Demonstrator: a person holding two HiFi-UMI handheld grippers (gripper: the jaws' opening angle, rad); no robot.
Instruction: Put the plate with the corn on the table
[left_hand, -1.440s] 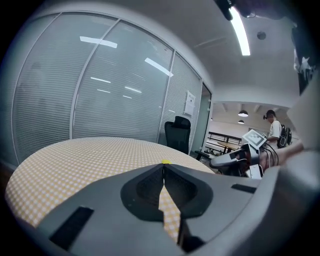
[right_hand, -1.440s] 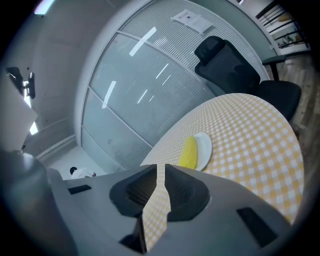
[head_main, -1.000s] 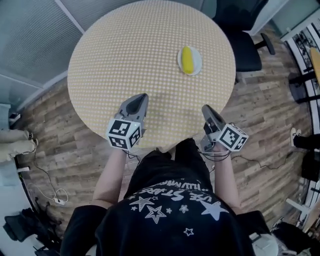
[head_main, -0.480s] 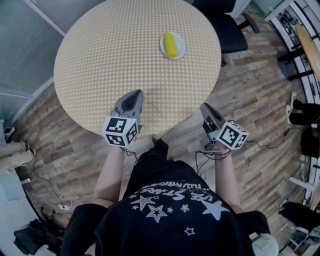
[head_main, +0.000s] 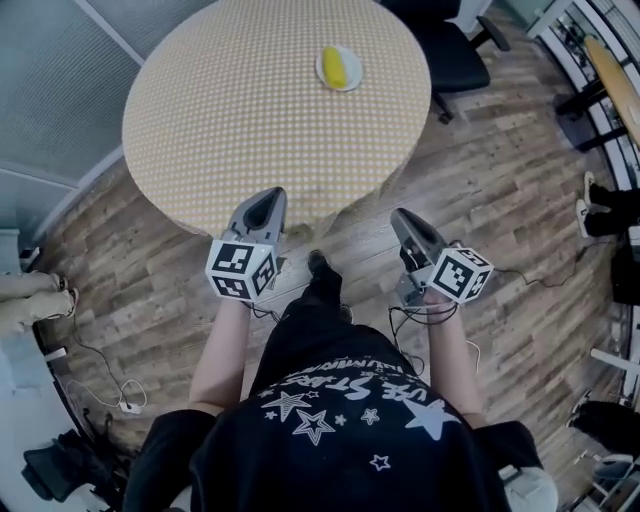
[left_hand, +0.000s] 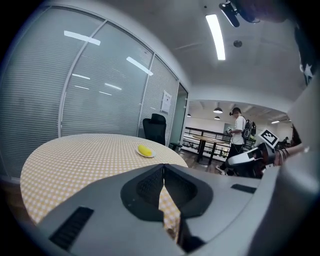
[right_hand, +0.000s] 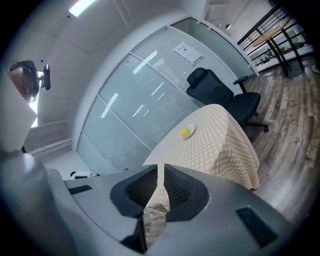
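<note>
As far as I can judge from how things lie, the job is already done: the white plate (head_main: 357, 73) sits flat on the round worktop (head_main: 250, 110), which wears a yellow checked cloth, and the yellow corn cob (head_main: 338, 66) lies on it. The plate rests on the far side of the worktop from me, near the edge closest to a black office chair (head_main: 455, 50), with nothing else on the cloth around it. Neither gripper has any part of it. My left gripper (head_main: 268, 196) hangs just off the near edge of the worktop, over the wooden floor (head_main: 480, 190). Its own camera shows the two dark jaws pressed together with nothing between them. My right gripper (head_main: 399, 217) is likewise clear of the worktop, out over the floor on the right. Its jaws are drawn in to the thinnest slit, holding nothing, with only cloth and floor showing beyond them. Both grippers are well apart from the plate. I see nothing left to do for the task itself, unless the plate is wanted somewhere nearer the middle. The cob lies on its side, not standing. In the head view its long axis runs roughly away from me, across the plate from near rim to far rim, with the far end leaning a little to the left. I cannot tell which end is the tip and which the stalk end.
</note>
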